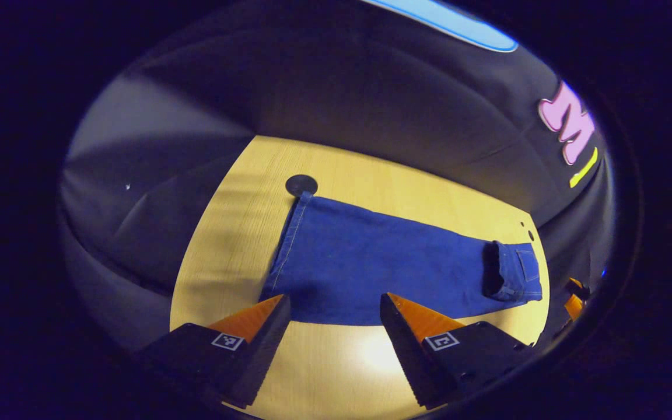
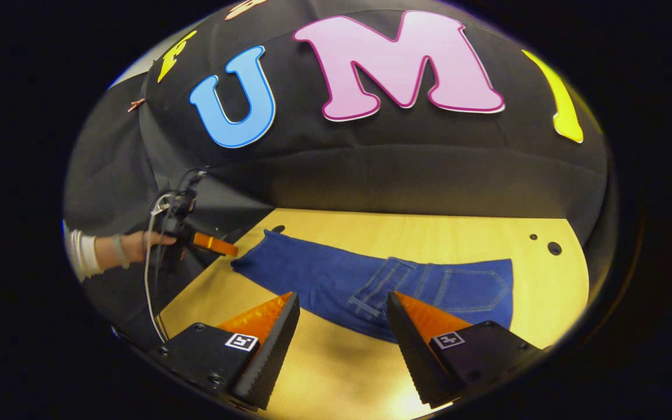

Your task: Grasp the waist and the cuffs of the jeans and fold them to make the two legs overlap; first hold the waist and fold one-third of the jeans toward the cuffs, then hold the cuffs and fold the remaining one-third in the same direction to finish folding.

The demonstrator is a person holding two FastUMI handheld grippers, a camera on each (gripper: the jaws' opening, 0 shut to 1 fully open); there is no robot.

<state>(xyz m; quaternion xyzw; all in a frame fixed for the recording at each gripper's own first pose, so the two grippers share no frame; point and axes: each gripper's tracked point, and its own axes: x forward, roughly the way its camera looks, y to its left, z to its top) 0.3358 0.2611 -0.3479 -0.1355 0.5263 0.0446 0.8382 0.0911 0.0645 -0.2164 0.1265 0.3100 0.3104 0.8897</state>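
Note:
Blue jeans [image 1: 371, 268] lie flat across the yellow wooden table [image 1: 336, 361], legs overlapping. In the left gripper view the cuffs [image 1: 289, 239] are at the left and the waist end [image 1: 517, 271], folded back over the legs with a pocket showing, is at the right. My left gripper [image 1: 333, 300] hovers open at the jeans' near edge, holding nothing. In the right gripper view the waist part [image 2: 458, 289] with its back pocket lies just beyond my open right gripper [image 2: 343, 297]. A hand [image 2: 137, 245] holds the left gripper [image 2: 216, 245] near the cuffs [image 2: 248, 262].
A black round disc [image 1: 301, 185] sits on the table just beyond the cuffs. Small holes [image 2: 554, 248] mark the table's far right corner. The black cloth wall [image 2: 406, 175] closes in behind the table. Part of the right gripper [image 1: 573, 297] shows past the waist end.

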